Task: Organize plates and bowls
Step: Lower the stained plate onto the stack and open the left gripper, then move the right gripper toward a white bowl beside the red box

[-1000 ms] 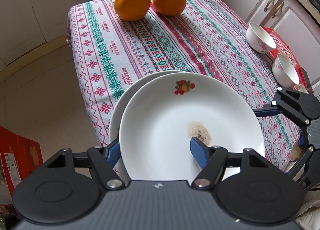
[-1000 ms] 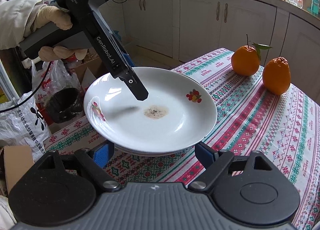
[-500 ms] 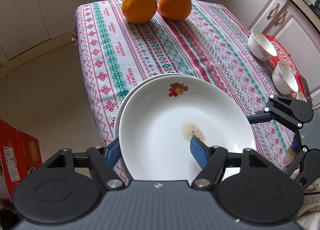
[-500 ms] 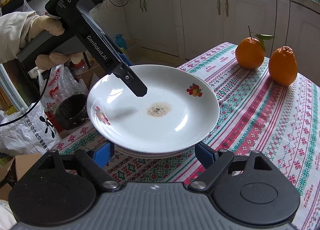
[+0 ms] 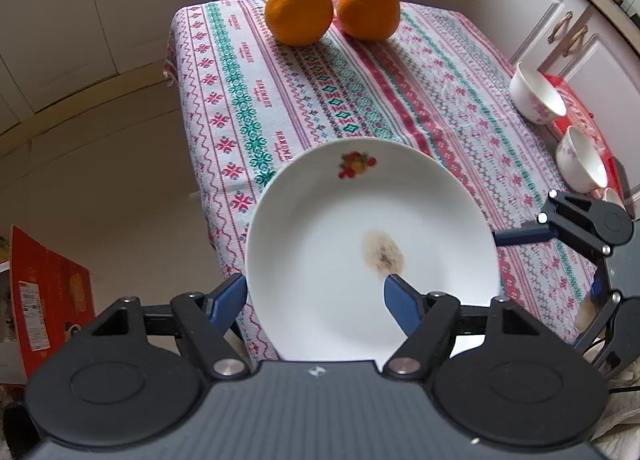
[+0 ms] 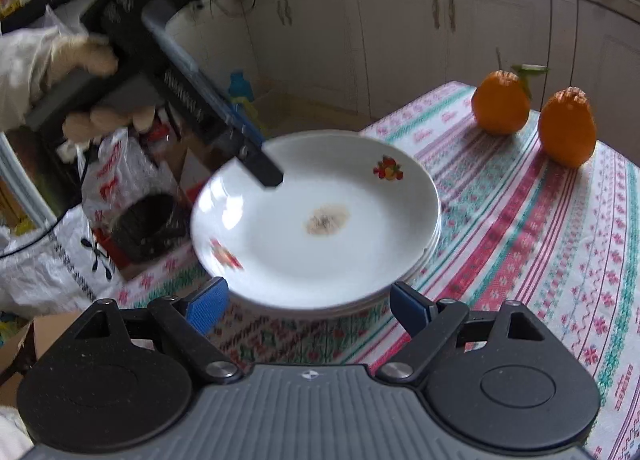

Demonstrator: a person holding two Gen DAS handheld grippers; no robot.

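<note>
On tablecloth (image 5: 320,99), left gripper (image 5: 316,296) jaws opening astride plate (image 5: 340,227) rim.

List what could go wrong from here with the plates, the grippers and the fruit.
1. The left hand-held gripper is opening around the top plate; stacked near the table's corner, it could slide off.
2. The stack overhangs the tablecloth edge, so a nudge might tip it.
3. The right hand-held gripper, also opening, sits close to the rim and may bump it.
</note>
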